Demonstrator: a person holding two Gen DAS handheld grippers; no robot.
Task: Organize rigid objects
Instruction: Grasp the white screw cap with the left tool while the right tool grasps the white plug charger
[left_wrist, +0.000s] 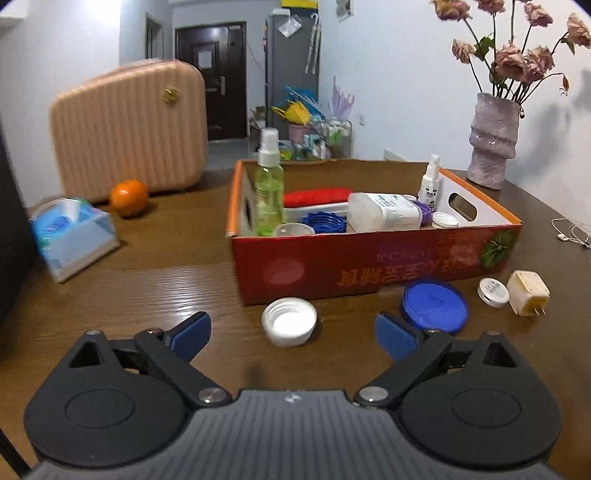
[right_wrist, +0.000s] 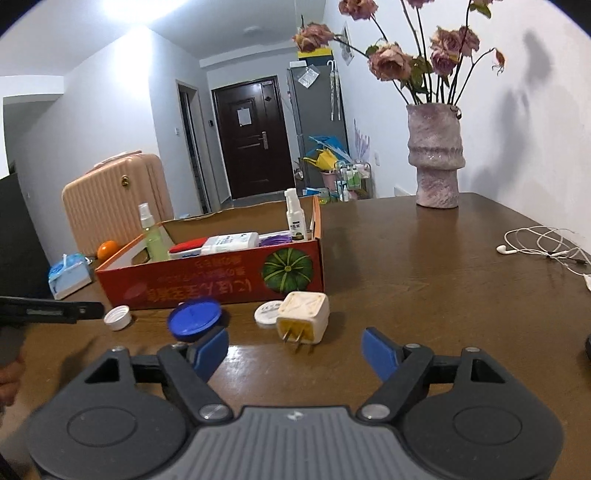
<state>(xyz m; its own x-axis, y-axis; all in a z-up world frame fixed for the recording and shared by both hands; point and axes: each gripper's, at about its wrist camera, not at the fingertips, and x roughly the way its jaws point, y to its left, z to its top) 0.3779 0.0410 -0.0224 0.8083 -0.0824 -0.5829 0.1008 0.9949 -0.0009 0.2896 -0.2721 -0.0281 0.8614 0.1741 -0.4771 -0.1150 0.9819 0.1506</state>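
I hold my left gripper spread and empty before the white bottle cap beside the red cardboard box, my right gripper also spread before the plug adapter, so I should centre each before squeezing.

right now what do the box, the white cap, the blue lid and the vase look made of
Box: printed cardboard, going by the folded walls and cut handle hole, slight sheen.
White cap: likely moulded plastic, ribbed rim, smooth inside.
Blue lid: likely plastic, glossy, with a highlight on its flat top.
Vase: probably glazed ceramic, rough mottled purple surface with glints; could be resin.
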